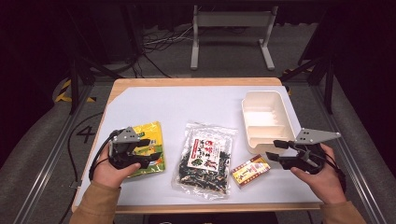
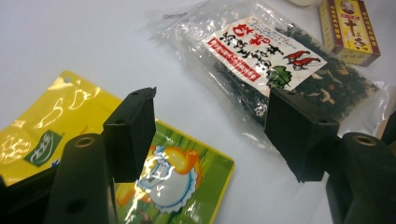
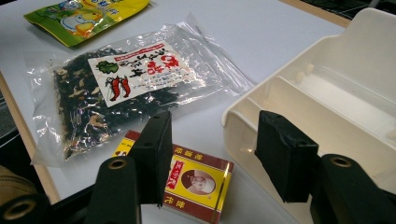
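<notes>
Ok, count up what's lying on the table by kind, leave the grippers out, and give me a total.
Snack packets: 2, the yellow-green packet and the clear packet of dark dried bits
Small boxes: 1, the red and yellow box
Trays: 1, the cream tray with compartments
Total: 4

White-topped table point(image 1: 187, 100) bearing 4 items. Landmark: clear seaweed bag point(image 1: 205, 158), centre. Yellow-green pouch point(image 1: 149, 135) to its left; small yellow-red box point(image 1: 251, 171) just right; cream divided tray point(image 1: 266, 120) farther right, beyond the box.
</notes>
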Demonstrator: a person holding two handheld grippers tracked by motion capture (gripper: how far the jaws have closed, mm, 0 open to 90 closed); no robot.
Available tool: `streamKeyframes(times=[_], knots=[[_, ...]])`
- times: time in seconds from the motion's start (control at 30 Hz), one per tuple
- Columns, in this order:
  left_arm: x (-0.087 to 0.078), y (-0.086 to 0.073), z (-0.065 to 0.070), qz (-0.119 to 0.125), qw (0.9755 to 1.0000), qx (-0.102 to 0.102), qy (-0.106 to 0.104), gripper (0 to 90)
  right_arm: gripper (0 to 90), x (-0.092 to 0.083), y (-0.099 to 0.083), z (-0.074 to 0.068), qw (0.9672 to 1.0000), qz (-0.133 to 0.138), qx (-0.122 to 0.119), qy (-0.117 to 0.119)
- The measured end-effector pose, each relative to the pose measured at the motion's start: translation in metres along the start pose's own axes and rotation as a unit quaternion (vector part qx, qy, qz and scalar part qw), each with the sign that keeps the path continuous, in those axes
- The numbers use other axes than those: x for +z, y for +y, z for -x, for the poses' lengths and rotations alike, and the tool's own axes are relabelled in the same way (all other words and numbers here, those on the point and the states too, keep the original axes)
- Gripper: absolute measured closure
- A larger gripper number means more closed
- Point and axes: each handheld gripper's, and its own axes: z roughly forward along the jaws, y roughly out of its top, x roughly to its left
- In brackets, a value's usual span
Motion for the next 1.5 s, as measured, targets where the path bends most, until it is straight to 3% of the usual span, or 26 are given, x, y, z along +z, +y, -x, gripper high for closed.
streamKeyframes(times=[0.17,0.33,0.5,0.57,0.7,0.93,1.03,1.13,1.23,1.5], knots=[[0.007,0.013,-0.008,0.007,0.9997,0.011,0.019,36.4,46.2,-0.001,0.0,-0.001,1.0,0.001,-0.004,0.0],[0.017,0.021,-0.018,0.011,0.9999,-0.01,-0.002,36.6,46.2,-0.002,-0.001,-0.001,1.0,0.0,-0.003,0.0],[0.023,0.027,-0.023,0.023,0.9994,-0.018,-0.017,38.3,46.2,-0.001,-0.002,-0.001,1.0,-0.001,-0.004,0.001],[0.025,0.032,-0.025,0.035,0.9984,-0.032,-0.032,38.9,46.2,-0.001,-0.002,-0.001,1.0,-0.001,-0.003,0.002],[0.028,0.041,-0.027,0.043,0.9973,-0.043,-0.04,40.9,46.4,-0.002,-0.004,-0.003,1.0,-0.001,-0.003,0.007],[0.038,0.054,-0.031,0.036,0.9984,-0.036,-0.025,43.5,46.6,-0.006,-0.005,-0.004,1.0,0.005,0.001,0.005],[0.044,0.062,-0.03,0.023,0.999,-0.018,-0.033,47.0,46.6,-0.006,-0.006,-0.004,1.0,0.005,0.002,0.005],[0.047,0.067,-0.03,0.024,0.9993,-0.004,-0.027,47.6,46.6,-0.007,-0.007,-0.004,1.0,0.006,0.001,0.004],[0.053,0.076,-0.031,0.023,0.999,0.001,-0.038,47.4,47.0,-0.009,-0.008,-0.004,1.0,0.008,0.002,0.003],[0.072,0.089,-0.039,0.015,0.9991,-0.004,-0.039,45.8,47.0,-0.014,-0.014,-0.005,0.9999,0.009,0.006,-0.002]])
